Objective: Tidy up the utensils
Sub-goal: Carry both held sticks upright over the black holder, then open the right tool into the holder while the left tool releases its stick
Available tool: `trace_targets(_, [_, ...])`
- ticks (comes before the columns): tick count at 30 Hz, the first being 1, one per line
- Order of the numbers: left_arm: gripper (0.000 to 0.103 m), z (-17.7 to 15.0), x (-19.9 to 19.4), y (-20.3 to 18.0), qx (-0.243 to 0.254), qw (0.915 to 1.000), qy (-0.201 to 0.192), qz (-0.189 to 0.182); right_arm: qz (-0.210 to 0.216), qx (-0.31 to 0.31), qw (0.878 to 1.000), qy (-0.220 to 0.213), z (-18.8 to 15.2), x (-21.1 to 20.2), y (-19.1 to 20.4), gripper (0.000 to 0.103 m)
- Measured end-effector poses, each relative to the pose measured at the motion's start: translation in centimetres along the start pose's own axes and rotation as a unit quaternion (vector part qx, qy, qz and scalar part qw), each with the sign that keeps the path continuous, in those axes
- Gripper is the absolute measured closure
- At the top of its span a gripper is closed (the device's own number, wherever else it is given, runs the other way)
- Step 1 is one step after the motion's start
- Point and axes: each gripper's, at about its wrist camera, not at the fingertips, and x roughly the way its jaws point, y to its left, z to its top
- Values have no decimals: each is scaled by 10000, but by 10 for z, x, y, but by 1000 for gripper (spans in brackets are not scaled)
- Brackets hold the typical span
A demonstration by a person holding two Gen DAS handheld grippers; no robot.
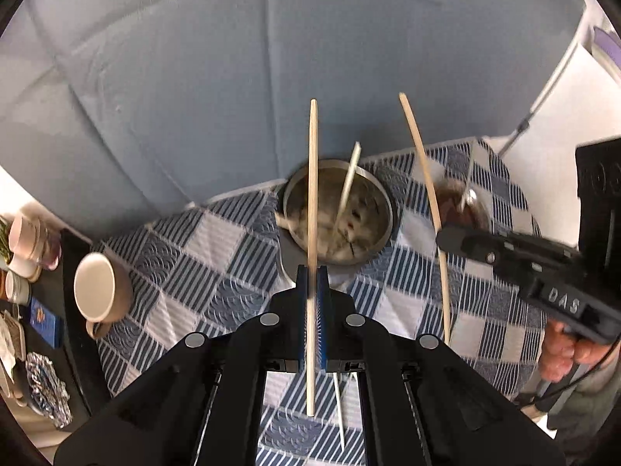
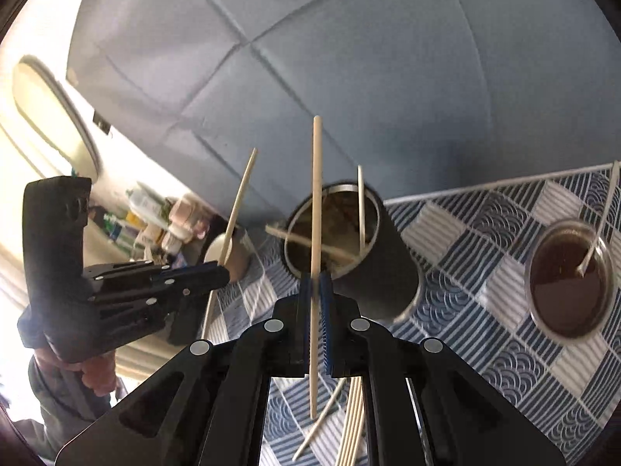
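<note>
My left gripper [image 1: 312, 283] is shut on a wooden chopstick [image 1: 313, 178] held upright just before a dark metal cup [image 1: 337, 209] that holds one or two chopsticks. My right gripper [image 2: 316, 285] is shut on another chopstick [image 2: 316, 202], also held near the cup [image 2: 349, 248]. In the left wrist view the right gripper [image 1: 446, 239] and its chopstick [image 1: 425, 182] are to the right of the cup. In the right wrist view the left gripper [image 2: 223, 273] is at the left. Several loose chopsticks [image 2: 351, 423] lie on the checked cloth [image 2: 504, 369] below my right gripper.
A glass of brown liquid with a spoon [image 2: 566, 279] stands right of the cup. A tan mug [image 1: 103, 291] lies on its side at the cloth's left edge. Jars and packets [image 1: 23, 256] crowd the far left. A blue padded wall [image 1: 233, 77] rises behind.
</note>
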Motion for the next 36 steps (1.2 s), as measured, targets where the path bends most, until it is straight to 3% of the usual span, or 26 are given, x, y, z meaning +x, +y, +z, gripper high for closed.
trace_targets(10, [98,44,11,12,-358,9979,-426,-324,-71,150,9991,-383,44,19,-12,98])
trace_targets(14, [98,52,20,6,-76,9963,-683,-520,90,29,9978,-663,53,25,-8,98])
trace_targets(19, [98,53,33,16,-313,9901,-1157,-728,50,-54,9960,-895,55,34,-10,98])
trace_targets(23, [98,51,39,32,-720,9789,-1602,-1046,-71,-114,9954,-947,55,47,-15,98])
trace_targets(26, [98,49,49,41,-892,9760,-1687,-1046,-168,-197,9949,-974,54,56,-17,98])
trace_targets(30, [98,37,56,41,-779,9708,-1861,-1297,-193,-172,9937,-1093,49,63,-23,98])
trace_targets(36, [98,24,65,26,-432,9724,-1931,-1238,-180,-211,9927,-1175,39,66,-26,97])
